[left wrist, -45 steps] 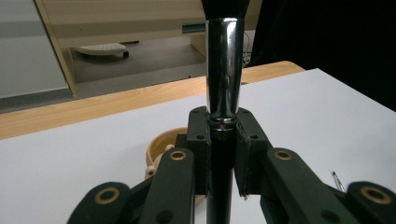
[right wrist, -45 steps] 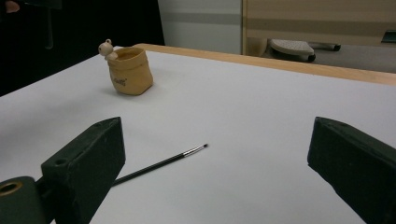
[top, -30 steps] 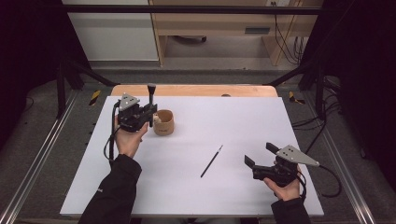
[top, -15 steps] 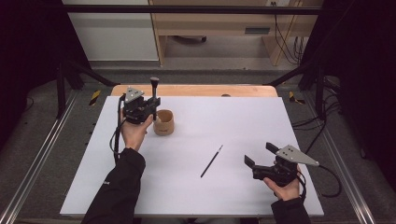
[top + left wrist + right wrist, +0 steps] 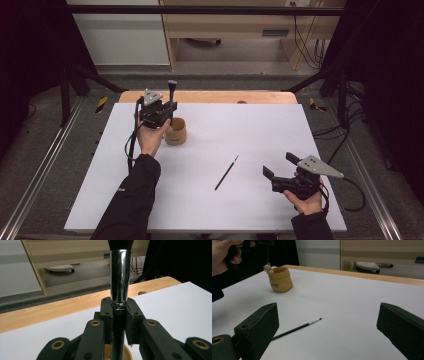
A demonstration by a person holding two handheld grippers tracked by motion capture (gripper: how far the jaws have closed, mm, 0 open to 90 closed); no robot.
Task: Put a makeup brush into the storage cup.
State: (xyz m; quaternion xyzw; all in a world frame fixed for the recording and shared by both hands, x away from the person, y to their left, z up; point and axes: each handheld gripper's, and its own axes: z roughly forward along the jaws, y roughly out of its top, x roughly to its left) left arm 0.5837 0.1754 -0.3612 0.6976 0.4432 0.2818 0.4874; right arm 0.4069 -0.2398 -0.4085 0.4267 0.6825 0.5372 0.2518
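I've carried the brush (image 5: 172, 90) across in my left gripper (image 5: 167, 111), jaws clamped on its handle, and it now hangs upright just over the cup (image 5: 176, 132); my right gripper (image 5: 274, 167) waits wide open and empty

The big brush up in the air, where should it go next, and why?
Probably straight down into the yellow pot. The left hand-held gripper is shut on the makeup brush, holding it upright, and the pot's open mouth shows just beneath it.
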